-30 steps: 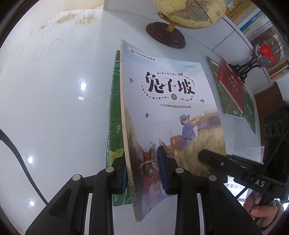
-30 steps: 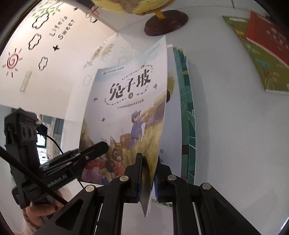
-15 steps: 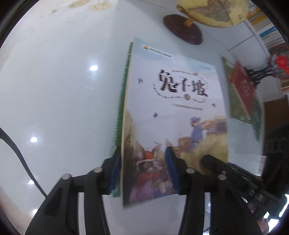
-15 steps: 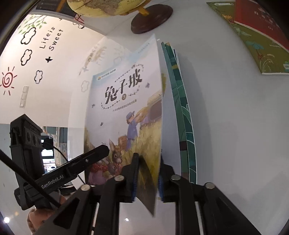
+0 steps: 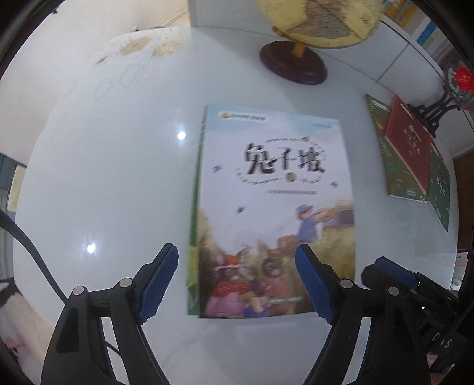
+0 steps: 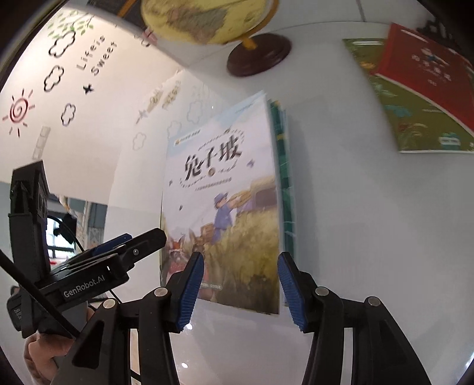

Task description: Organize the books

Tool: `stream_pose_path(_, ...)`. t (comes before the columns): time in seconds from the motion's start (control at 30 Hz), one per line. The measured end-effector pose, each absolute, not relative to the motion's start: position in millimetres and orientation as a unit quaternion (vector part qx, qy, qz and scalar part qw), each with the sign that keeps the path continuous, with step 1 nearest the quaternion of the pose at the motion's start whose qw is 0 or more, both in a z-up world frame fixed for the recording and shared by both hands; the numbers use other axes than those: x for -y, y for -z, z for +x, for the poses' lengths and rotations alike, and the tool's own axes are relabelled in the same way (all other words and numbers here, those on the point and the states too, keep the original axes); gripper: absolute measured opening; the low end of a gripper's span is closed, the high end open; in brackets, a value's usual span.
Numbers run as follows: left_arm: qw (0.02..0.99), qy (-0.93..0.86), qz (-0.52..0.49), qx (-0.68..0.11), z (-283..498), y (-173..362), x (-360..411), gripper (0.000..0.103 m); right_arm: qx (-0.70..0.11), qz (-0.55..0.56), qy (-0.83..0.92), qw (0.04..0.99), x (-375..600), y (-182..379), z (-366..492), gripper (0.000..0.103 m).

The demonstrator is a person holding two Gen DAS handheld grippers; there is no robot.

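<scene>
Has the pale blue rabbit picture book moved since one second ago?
Yes. The pale blue rabbit picture book dropped from between the fingers onto the green book, lying flat below the brown globe base.

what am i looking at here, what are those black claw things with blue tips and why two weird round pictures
These are two hand-held grippers, one in each of a person's hands, each carrying a fisheye camera that looks along its fingers. One picture comes from the left gripper, the other from the right gripper. Each view also catches the other gripper at its edge. On the white table lies a pale-blue picture book on top of green books. Further back are a red book on another green one, and a globe. Nothing is held: both grippers' jaws are opening, clear of the book.
</scene>
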State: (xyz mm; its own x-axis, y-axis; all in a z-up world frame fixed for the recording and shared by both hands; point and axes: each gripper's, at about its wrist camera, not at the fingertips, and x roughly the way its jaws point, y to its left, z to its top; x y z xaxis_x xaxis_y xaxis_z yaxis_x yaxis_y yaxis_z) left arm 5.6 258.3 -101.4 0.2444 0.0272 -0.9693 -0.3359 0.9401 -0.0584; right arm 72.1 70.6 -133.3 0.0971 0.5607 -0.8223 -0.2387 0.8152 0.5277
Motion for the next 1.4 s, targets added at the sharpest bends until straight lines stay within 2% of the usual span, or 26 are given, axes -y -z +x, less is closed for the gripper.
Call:
stream_pose_path(0.4,0.79,-0.051,-0.089,-0.605,82,94,-179,0.08,-0.586,0.221,-0.213,0.75,35,138,102,0.05)
stream_pose_path(0.57,0.796,-0.001,-0.069,-0.601,131,98,-132,0.08,-0.546,0.265,-0.187,0.772,91,138,122,0.05)
stream_pose_path(0.8,0.811,0.067,-0.06,-0.577,206,109,-71,0.08,-0.45,0.334,-0.142,0.816,169,131,161,0.053)
stream_pose_path(1.0,0.808,0.095,-0.092,-0.574,262,128,-46,0.08,-0.451,0.332,-0.134,0.818,189,147,207,0.053)
stream_pose_path(1.13,0.8,0.109,-0.1,-0.581,281,145,-35,0.078,-0.462,0.319,-0.136,0.816,185,164,220,0.053)
stream_pose_path(1.17,0.799,0.108,-0.098,-0.584,283,149,-34,0.072,-0.468,0.316,-0.134,0.814,183,169,222,0.053)
stream_pose_path(1.27,0.807,0.105,-0.084,-0.575,282,152,-31,0.068,-0.468,0.317,-0.122,0.816,183,179,224,0.055)
stream_pose_path(1.37,0.81,0.106,-0.058,-0.573,277,150,-28,0.059,-0.461,0.338,-0.122,0.812,187,185,224,0.06)
stream_pose_path(1.4,0.81,0.11,-0.053,-0.574,275,149,-27,0.059,-0.46,0.339,-0.123,0.811,187,185,223,0.064)
